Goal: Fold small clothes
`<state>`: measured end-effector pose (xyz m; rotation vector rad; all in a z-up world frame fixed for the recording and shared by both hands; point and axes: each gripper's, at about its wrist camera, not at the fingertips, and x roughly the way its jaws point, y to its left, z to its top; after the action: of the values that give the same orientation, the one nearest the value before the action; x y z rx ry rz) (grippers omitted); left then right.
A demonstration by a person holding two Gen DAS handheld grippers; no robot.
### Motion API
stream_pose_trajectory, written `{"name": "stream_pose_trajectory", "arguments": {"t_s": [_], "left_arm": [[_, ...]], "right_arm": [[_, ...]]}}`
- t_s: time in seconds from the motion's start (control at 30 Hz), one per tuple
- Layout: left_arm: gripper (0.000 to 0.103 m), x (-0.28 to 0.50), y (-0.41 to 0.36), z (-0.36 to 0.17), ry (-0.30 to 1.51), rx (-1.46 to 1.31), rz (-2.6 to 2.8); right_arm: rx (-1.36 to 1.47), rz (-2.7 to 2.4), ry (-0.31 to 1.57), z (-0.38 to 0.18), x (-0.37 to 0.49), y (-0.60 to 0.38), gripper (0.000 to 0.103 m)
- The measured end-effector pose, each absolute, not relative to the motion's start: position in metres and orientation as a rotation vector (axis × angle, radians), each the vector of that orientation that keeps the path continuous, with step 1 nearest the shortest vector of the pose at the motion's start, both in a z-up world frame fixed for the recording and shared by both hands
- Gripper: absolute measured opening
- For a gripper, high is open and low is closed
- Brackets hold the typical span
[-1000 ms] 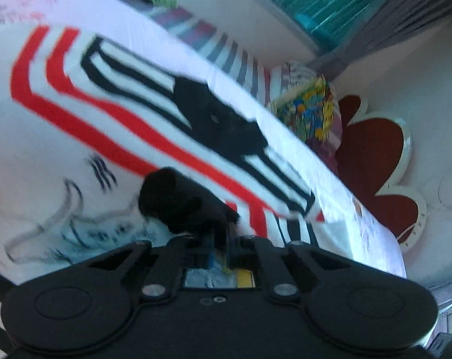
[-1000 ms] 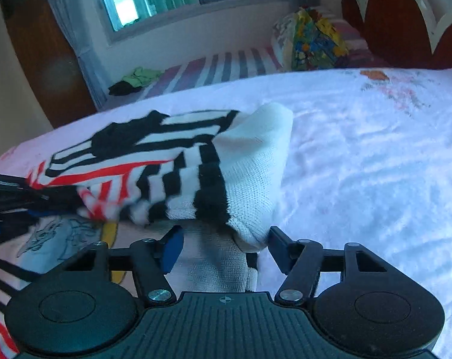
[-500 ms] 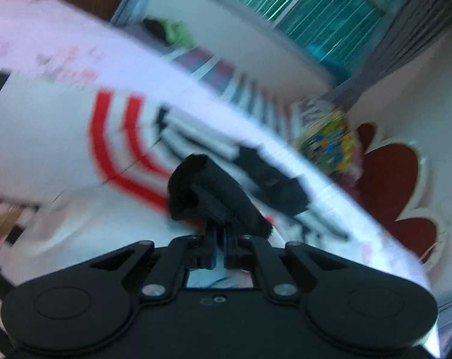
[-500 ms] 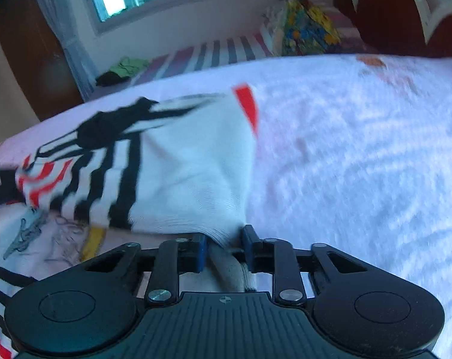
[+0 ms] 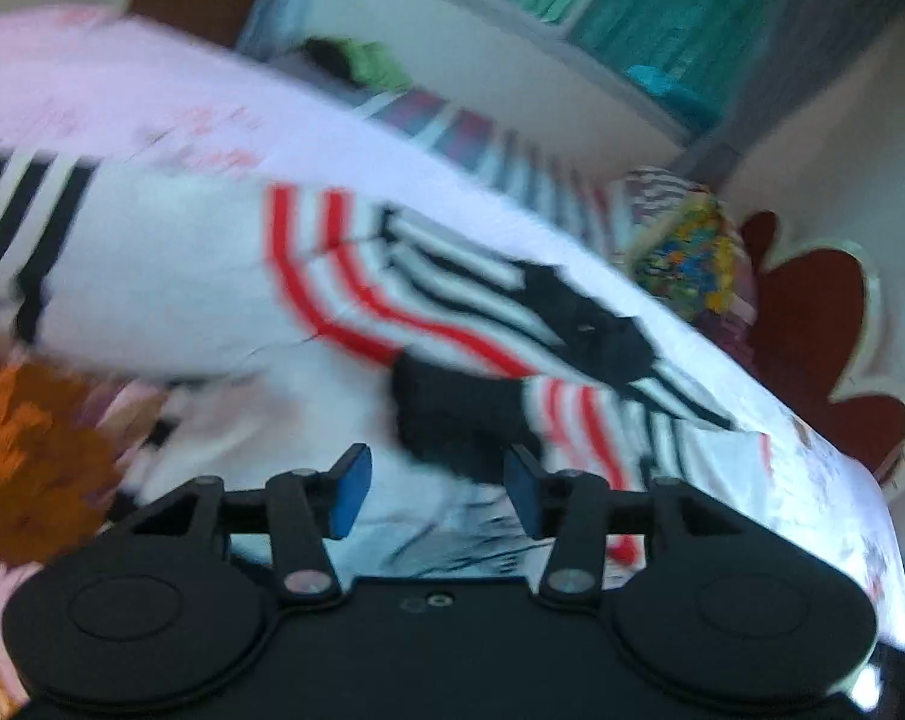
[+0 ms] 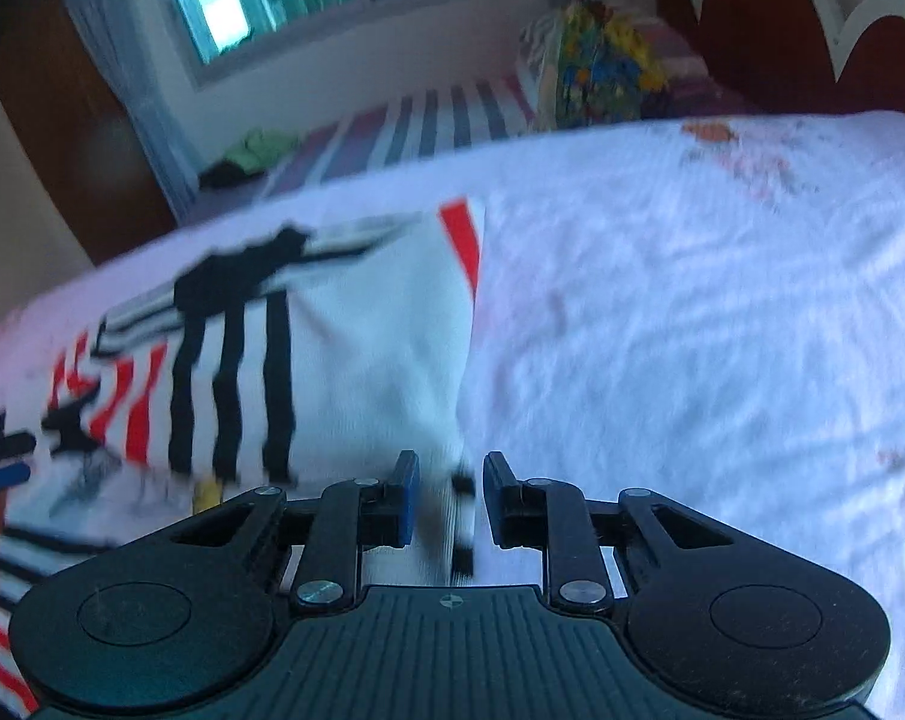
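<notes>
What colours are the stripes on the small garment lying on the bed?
Black and red stripes on white; the garment shows best in the right wrist view.

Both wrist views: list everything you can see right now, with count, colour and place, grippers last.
Striped garment: one, white with black and red stripes, lying on the bed just ahead of both grippers.
Black cuff: one, black end of the garment, just ahead of the left gripper's open fingers.
Bedsheet: one, white with faint pink prints, covering the bed.
Pillow: one, multicoloured print, at the head of the bed.
Headboard: one, dark red with white scalloped edge, behind the pillow.
Striped sheet: one, purple, grey and white, on the far surface under the window.
Green and black clothes: small heap, on that striped sheet.
Window: one, teal, back wall.
Left gripper: black, blue pads, open.
Right gripper: black, blue pad, open around garment's edge.
</notes>
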<state>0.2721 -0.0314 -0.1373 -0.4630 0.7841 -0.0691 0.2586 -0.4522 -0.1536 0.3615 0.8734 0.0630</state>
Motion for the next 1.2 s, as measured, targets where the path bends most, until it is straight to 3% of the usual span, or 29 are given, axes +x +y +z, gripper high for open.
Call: {"name": "stream_pose_trajectory", "arguments": {"t_s": [0.13, 0.27, 0.33, 0.4, 0.47, 0.5, 0.53, 0.57, 0.6, 0.63, 0.7, 0.83, 0.93, 1.0, 1.07, 1.1, 1.2], "left_arm": [[0.051, 0.299, -0.067, -0.130, 0.742, -0.387, -0.161], [0.050, 0.325, -0.080, -0.158, 0.817, -0.346, -0.147], [0.045, 0.327, -0.076, -0.171, 0.810, -0.320, -0.140], [0.033, 0.327, -0.068, -0.173, 0.804, -0.337, -0.124], [0.026, 0.327, -0.059, -0.174, 0.819, -0.395, -0.105], [0.026, 0.327, -0.056, -0.175, 0.823, -0.404, -0.104], [0.026, 0.326, -0.056, -0.174, 0.824, -0.394, -0.106], [0.026, 0.327, -0.059, -0.173, 0.824, -0.368, -0.108], [0.026, 0.327, -0.061, -0.172, 0.823, -0.343, -0.107], [0.025, 0.325, -0.065, -0.169, 0.821, -0.323, -0.105], [0.036, 0.321, -0.074, -0.165, 0.808, -0.288, -0.112], [0.039, 0.316, -0.092, -0.169, 0.771, -0.162, -0.106], [0.048, 0.315, -0.092, -0.160, 0.796, -0.159, -0.113], [0.062, 0.311, -0.084, -0.151, 0.806, -0.180, -0.087], [0.075, 0.303, -0.070, -0.145, 0.788, -0.207, -0.063], [0.081, 0.296, -0.057, -0.142, 0.778, -0.237, -0.045], [0.083, 0.277, -0.017, -0.136, 0.769, -0.313, 0.005]], "right_arm": [[0.454, 0.043, 0.845, -0.161, 0.301, -0.466, 0.023], [0.500, 0.055, 0.859, -0.176, 0.350, -0.474, 0.023], [0.476, 0.071, 0.869, -0.183, 0.373, -0.471, 0.024], [0.465, 0.064, 0.880, -0.192, 0.387, -0.471, 0.026], [0.466, 0.057, 0.869, -0.198, 0.392, -0.472, 0.049], [0.463, 0.073, 0.857, -0.201, 0.394, -0.470, 0.051], [0.445, 0.068, 0.848, -0.202, 0.394, -0.468, 0.048], [0.431, 0.042, 0.843, -0.202, 0.393, -0.467, 0.023], [0.436, 0.034, 0.839, -0.203, 0.393, -0.470, 0.016], [0.448, 0.021, 0.832, -0.204, 0.392, -0.473, 0.016], [0.463, -0.018, 0.818, -0.209, 0.390, -0.481, 0.016], [0.376, -0.035, 0.831, -0.201, 0.392, -0.470, 0.022], [0.355, -0.003, 0.810, -0.176, 0.381, -0.460, 0.025], [0.323, 0.049, 0.798, -0.158, 0.368, -0.445, 0.028], [0.302, 0.094, 0.783, -0.144, 0.355, -0.427, 0.050], [0.295, 0.114, 0.775, -0.138, 0.348, -0.416, 0.056], [0.257, 0.173, 0.755, -0.121, 0.328, -0.372, 0.058]]}}
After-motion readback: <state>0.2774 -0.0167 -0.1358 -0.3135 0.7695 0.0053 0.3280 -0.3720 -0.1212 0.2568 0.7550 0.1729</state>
